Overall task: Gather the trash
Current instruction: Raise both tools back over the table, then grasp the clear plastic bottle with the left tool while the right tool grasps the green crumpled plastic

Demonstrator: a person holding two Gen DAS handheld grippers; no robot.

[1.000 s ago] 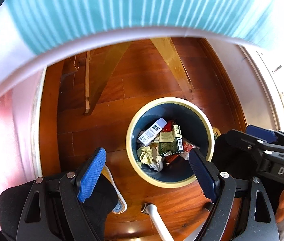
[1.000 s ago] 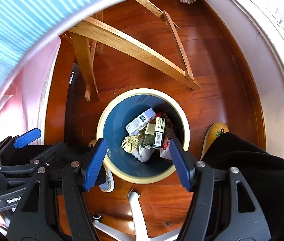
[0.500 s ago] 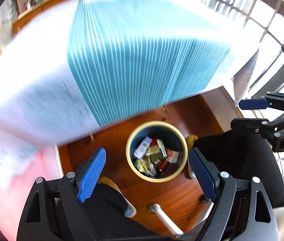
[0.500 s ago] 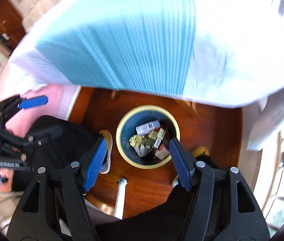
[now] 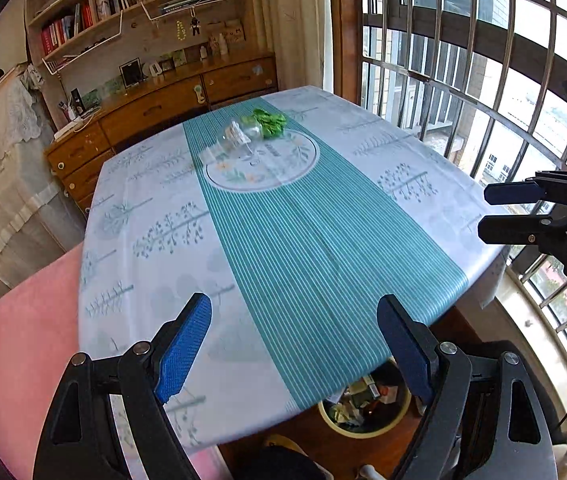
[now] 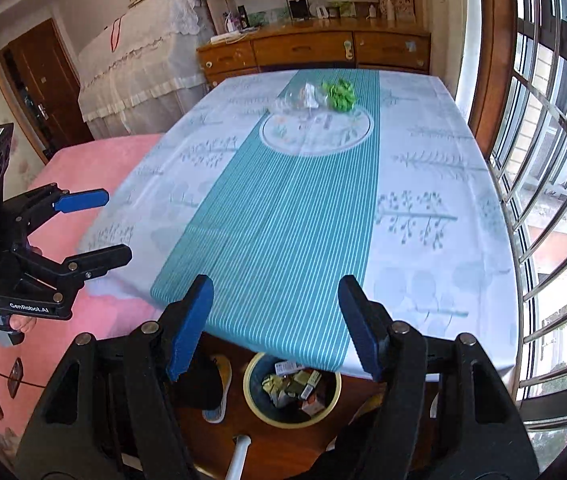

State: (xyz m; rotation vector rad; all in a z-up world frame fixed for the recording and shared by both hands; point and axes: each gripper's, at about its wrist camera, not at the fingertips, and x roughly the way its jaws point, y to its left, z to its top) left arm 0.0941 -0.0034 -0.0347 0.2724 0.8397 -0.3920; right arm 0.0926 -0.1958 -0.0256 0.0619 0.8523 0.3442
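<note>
A table draped in a white cloth with a teal striped runner (image 5: 307, 240) serves as the landmark. Left of it lies a pink bedspread (image 6: 95, 168). Above the table's near edge, toward its left side, the left gripper (image 5: 295, 344) hangs with its blue-padded fingers (image 5: 181, 350) spread wide and nothing between them. At the far end of the runner rest a crumpled clear plastic wrapper (image 5: 235, 138) and, touching its right side, a crumpled green wrapper (image 5: 269, 122). Under the table's near edge stands a round yellow-rimmed bin (image 6: 293, 390) filled with packets and crumpled paper. Over the near edge, toward the right, the right gripper (image 6: 275, 320) is likewise parted and empty.
</note>
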